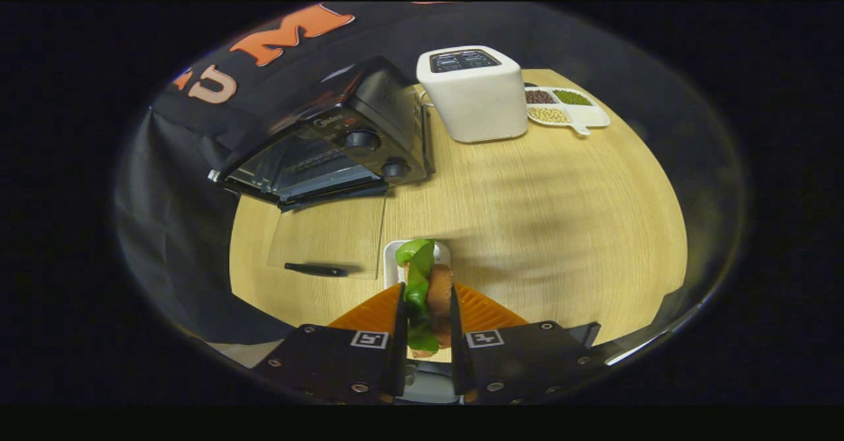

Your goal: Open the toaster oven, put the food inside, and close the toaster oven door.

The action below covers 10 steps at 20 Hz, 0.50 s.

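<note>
Food sits clamped between the closed tool's fingers, the open-doored toaster oven well beyond.

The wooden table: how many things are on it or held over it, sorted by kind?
Appliances: 2, black toaster oven with its glass door open, white toaster
Dishes: 2, divided bean dish, small white plate
Food: 1, sandwich clamped in the gripper
Total: 5
</note>
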Each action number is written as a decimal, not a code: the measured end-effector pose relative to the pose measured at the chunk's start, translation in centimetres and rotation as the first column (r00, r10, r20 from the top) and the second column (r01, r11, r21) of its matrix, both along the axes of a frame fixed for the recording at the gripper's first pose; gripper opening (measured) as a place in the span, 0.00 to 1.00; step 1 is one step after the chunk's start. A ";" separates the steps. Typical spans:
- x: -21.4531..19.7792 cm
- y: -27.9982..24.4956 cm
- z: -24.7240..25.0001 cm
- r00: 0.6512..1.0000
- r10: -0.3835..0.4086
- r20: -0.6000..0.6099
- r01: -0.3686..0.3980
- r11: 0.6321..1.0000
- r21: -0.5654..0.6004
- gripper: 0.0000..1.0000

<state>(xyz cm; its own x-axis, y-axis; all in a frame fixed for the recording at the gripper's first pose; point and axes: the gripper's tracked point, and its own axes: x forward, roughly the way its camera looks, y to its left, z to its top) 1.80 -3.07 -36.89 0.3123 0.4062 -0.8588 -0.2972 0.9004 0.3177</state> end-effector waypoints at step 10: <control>0.3 1.7 7.0 0.978 -0.182 0.104 0.162 0.971 0.174 0.28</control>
<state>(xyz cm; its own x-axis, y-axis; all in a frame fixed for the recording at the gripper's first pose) 2.15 -1.37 -29.86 0.4851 0.4696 -0.7377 -0.1868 0.8797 0.4372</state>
